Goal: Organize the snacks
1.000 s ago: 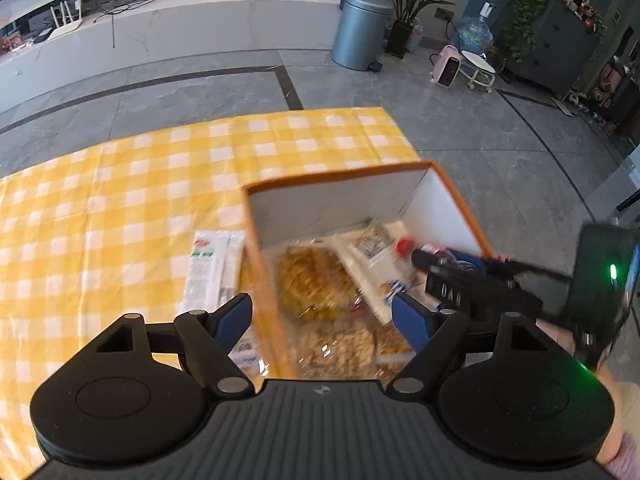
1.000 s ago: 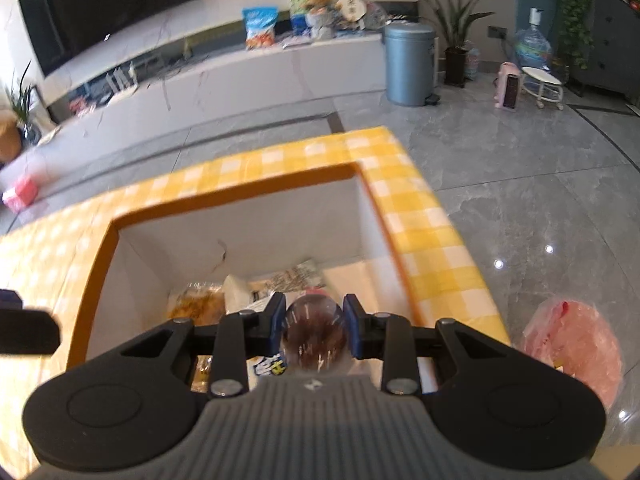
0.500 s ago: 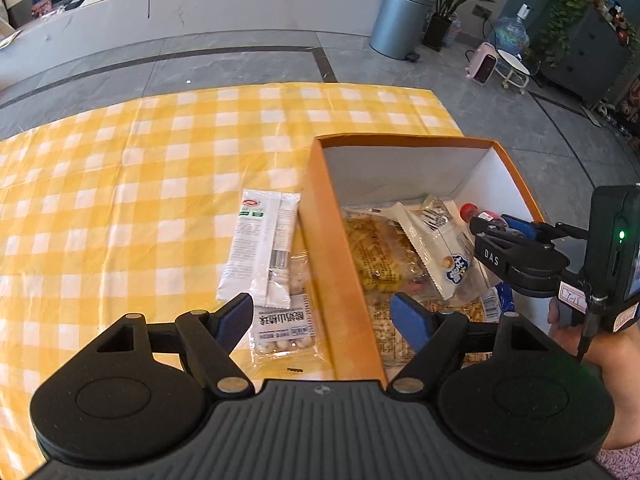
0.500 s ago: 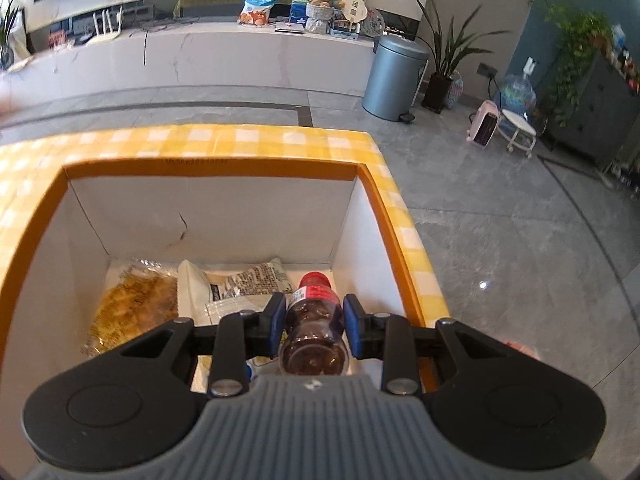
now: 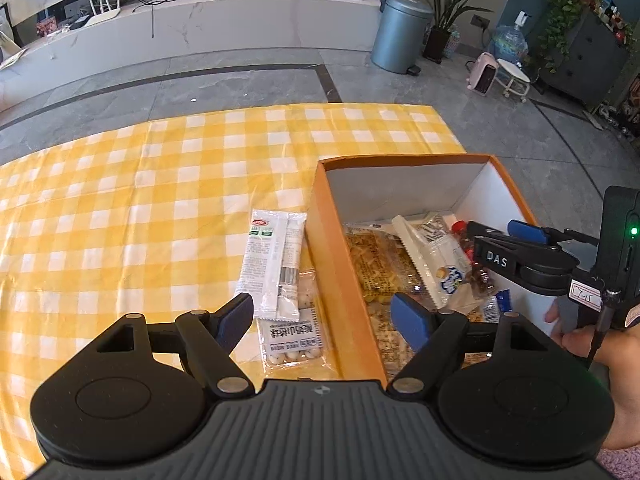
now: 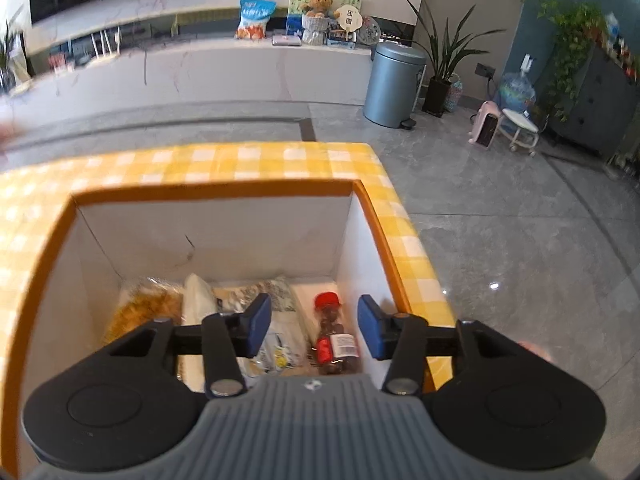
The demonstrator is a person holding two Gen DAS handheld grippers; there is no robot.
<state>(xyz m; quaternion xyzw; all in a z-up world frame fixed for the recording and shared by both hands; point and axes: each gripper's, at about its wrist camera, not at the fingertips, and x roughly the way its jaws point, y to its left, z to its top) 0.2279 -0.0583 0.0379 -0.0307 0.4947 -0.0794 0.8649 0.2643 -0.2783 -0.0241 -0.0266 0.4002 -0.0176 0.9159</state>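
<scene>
An orange box (image 5: pixel 332 264) with white inner walls (image 6: pixel 224 236) stands on the yellow checked tablecloth (image 5: pixel 140 200). Inside lie several snack packets and a red-capped bottle (image 6: pixel 334 336), also seen in the left wrist view (image 5: pixel 466 240). My right gripper (image 6: pixel 314 330) is open above the bottle, which lies loose in the box; it shows in the left wrist view (image 5: pixel 504 240). My left gripper (image 5: pixel 324 318) is open and empty over the box's left wall. A white packet (image 5: pixel 274 260) and a clear nut packet (image 5: pixel 294 338) lie on the cloth beside the box.
The table's right edge (image 6: pixel 404 216) runs close beside the box, with grey floor beyond. A grey bin (image 5: pixel 402 32), plants and a long white counter (image 5: pixel 192 32) stand far behind.
My right gripper has opened and let go of the red-capped bottle, which now lies in the box. My left gripper has shifted left, showing the packets on the cloth.
</scene>
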